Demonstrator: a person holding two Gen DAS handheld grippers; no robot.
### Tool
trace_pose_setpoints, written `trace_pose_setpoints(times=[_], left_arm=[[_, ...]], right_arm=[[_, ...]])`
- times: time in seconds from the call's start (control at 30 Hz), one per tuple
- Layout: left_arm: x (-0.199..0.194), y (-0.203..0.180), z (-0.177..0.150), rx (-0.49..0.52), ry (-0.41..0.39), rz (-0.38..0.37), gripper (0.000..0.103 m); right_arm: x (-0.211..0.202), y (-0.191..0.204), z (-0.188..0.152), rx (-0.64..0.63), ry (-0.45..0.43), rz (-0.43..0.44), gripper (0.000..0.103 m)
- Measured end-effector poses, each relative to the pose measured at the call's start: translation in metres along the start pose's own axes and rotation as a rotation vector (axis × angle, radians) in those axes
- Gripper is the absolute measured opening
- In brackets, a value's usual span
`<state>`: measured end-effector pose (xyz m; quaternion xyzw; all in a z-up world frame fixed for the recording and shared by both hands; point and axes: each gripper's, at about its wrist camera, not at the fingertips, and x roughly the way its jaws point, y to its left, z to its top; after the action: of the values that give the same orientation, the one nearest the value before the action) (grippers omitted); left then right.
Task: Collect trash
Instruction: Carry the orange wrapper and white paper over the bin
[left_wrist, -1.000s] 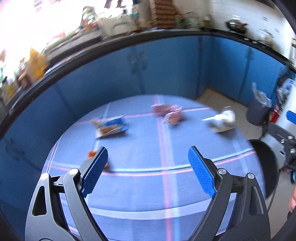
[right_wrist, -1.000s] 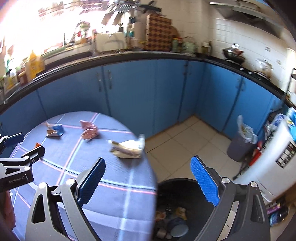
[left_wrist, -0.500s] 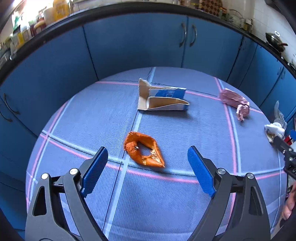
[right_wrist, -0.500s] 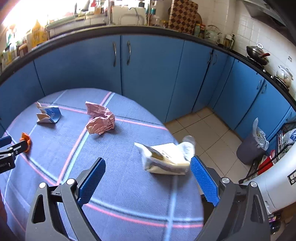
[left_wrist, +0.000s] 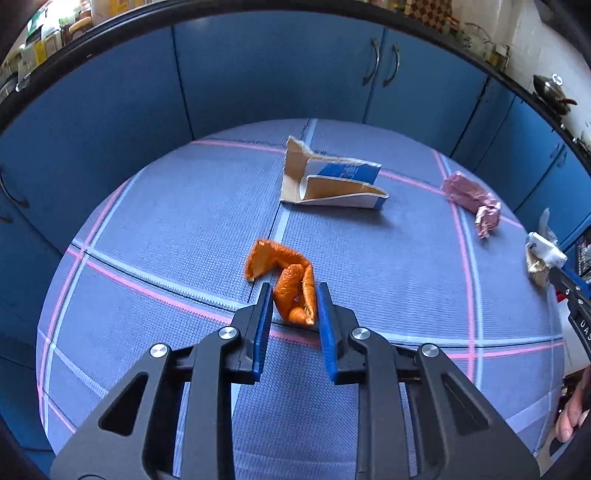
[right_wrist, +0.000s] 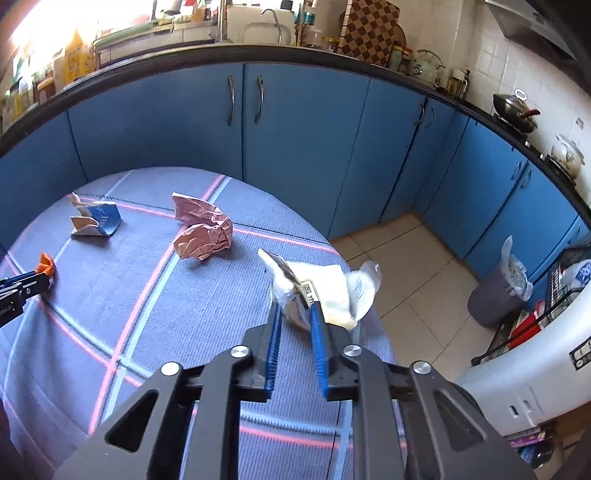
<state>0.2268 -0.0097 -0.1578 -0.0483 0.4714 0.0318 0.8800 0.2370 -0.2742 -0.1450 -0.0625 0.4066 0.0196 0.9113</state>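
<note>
An orange peel lies on the blue checked tablecloth. My left gripper is closing on its near end, and the blue pads squeeze the peel between them. At the table's right edge my right gripper is closing on a crumpled white wrapper, whose near corner is pinched between the pads. In the right wrist view the left gripper and the peel show at the far left. A torn blue-and-white carton and a pink paper wad lie farther back.
Blue kitchen cabinets curve behind the round table. On the tiled floor to the right stands a grey bin lined with a bag, and a white appliance is nearer. A person's hand shows at the right edge.
Both grippers dropped toward the table and went from wide open to closed, the left on the orange peel, the right on the white wrapper. The peel now looks folded.
</note>
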Motion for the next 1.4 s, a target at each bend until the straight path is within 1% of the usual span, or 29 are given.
trace_pose_setpoints(times=[0.27, 0.4, 0.5, 0.7, 0.8, 1.03, 1.4], left_arm=[[-0.04, -0.01, -0.002, 0.02, -0.059, -0.023, 0.024], [-0.07, -0.021, -0.003, 0.046, -0.11, -0.037, 0.024], [-0.094, -0.027, -0.006, 0.058, -0.156, -0.048, 0.022], [-0.13, -0.037, -0.013, 0.079, -0.212, -0.064, 0.021], [-0.143, -0.042, -0.016, 0.09, -0.229, -0.07, 0.021], [-0.174, -0.07, -0.025, 0.141, -0.272, -0.097, 0.021], [-0.205, -0.11, -0.029, 0.214, -0.323, -0.129, 0.021]], right_arm=[[-0.048, -0.015, -0.005, 0.029, -0.061, 0.018, 0.012], [-0.075, -0.022, -0.01, 0.038, -0.095, 0.018, 0.012], [-0.094, -0.029, -0.013, 0.042, -0.122, 0.011, 0.012], [-0.131, -0.039, -0.022, 0.054, -0.168, 0.006, 0.012], [-0.149, -0.044, -0.026, 0.061, -0.193, 0.005, 0.012], [-0.183, -0.055, -0.037, 0.068, -0.243, -0.012, 0.012], [-0.219, -0.08, -0.046, 0.086, -0.303, -0.042, 0.012]])
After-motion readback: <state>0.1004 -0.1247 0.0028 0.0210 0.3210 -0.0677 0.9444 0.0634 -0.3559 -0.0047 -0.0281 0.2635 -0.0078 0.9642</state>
